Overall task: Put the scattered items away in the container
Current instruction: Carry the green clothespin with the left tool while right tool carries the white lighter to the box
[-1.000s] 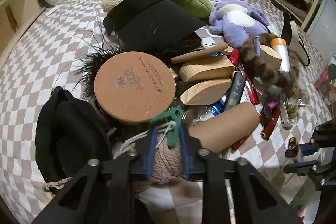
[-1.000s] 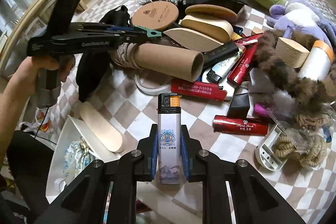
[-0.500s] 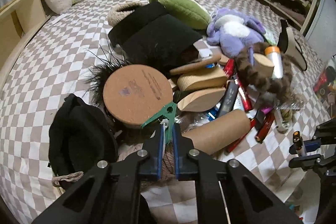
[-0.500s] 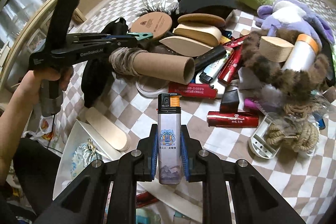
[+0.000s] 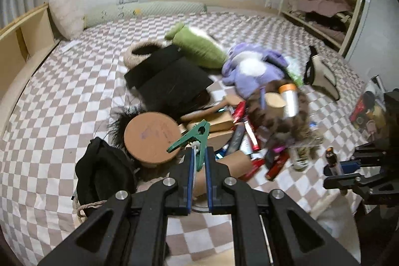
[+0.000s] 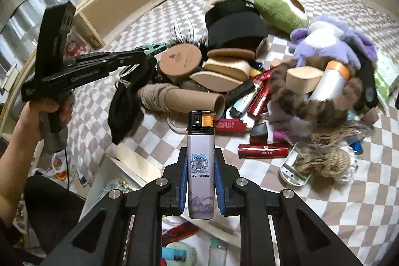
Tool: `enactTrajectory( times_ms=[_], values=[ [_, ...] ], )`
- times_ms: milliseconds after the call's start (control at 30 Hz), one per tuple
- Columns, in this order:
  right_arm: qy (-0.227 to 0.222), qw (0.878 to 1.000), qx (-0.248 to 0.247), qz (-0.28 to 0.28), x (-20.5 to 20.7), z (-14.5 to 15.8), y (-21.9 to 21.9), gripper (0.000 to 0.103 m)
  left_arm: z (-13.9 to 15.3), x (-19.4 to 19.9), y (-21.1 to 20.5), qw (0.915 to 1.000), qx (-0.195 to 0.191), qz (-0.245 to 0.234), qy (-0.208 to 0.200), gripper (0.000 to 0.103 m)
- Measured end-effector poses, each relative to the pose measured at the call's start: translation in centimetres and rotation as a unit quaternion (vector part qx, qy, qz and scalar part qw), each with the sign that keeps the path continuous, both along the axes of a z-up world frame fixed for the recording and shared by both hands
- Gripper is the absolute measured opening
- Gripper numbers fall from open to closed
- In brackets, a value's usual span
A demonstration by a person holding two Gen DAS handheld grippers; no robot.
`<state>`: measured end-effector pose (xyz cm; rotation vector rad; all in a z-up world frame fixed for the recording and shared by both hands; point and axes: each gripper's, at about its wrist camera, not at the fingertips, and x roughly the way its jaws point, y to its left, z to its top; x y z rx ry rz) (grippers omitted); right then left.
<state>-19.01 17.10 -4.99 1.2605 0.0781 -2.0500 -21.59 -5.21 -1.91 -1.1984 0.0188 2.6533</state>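
My left gripper [image 5: 199, 158] is shut on a green clothes peg [image 5: 192, 137] and holds it above the pile on the checked bed; a white string hangs from the peg. The right wrist view shows the same left gripper [image 6: 139, 55] with the green peg [image 6: 152, 47] sticking out of its tip, a hand on its grip. My right gripper [image 6: 200, 171] is shut on an upright grey-white lighter [image 6: 200, 161] with an orange-and-black top, near the bed's front edge. A white container [image 6: 101, 176] sits below that edge, with small items inside.
The pile holds a cardboard tube [image 6: 184, 96] wound with rope, a cork disc [image 5: 150, 135], wooden blocks, several red lighters [image 6: 263, 150], a fur band, a purple plush [image 5: 251, 69], a green plush [image 5: 199, 46], black hats [image 5: 169, 76] and black cloth [image 5: 102, 173]. Shelves line both sides.
My left gripper closed on the green peg and lifted it off the pile. The right gripper kept its hold on the lighter and drew back and up a little.
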Motion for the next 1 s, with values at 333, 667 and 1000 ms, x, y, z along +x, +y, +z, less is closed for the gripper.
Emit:
enactTrajectory(
  times_ms=[333,667,1000],
  values=[
    [0.034,0.999,-0.013,-0.01,3.1,3.5,1.9,0.02,4.6,5.3,2.2,0.998,0.017,-0.041,0.044,0.009],
    [0.056,0.998,-0.014,-0.011,6.3,5.5,3.6,0.02,7.0,10.6,4.3,0.9933,0.031,-0.085,0.072,0.009],
    [0.063,0.998,-0.009,0.004,9.2,6.2,4.7,0.02,5.8,14.2,5.5,0.99,0.051,-0.111,0.071,0.009]
  ],
)
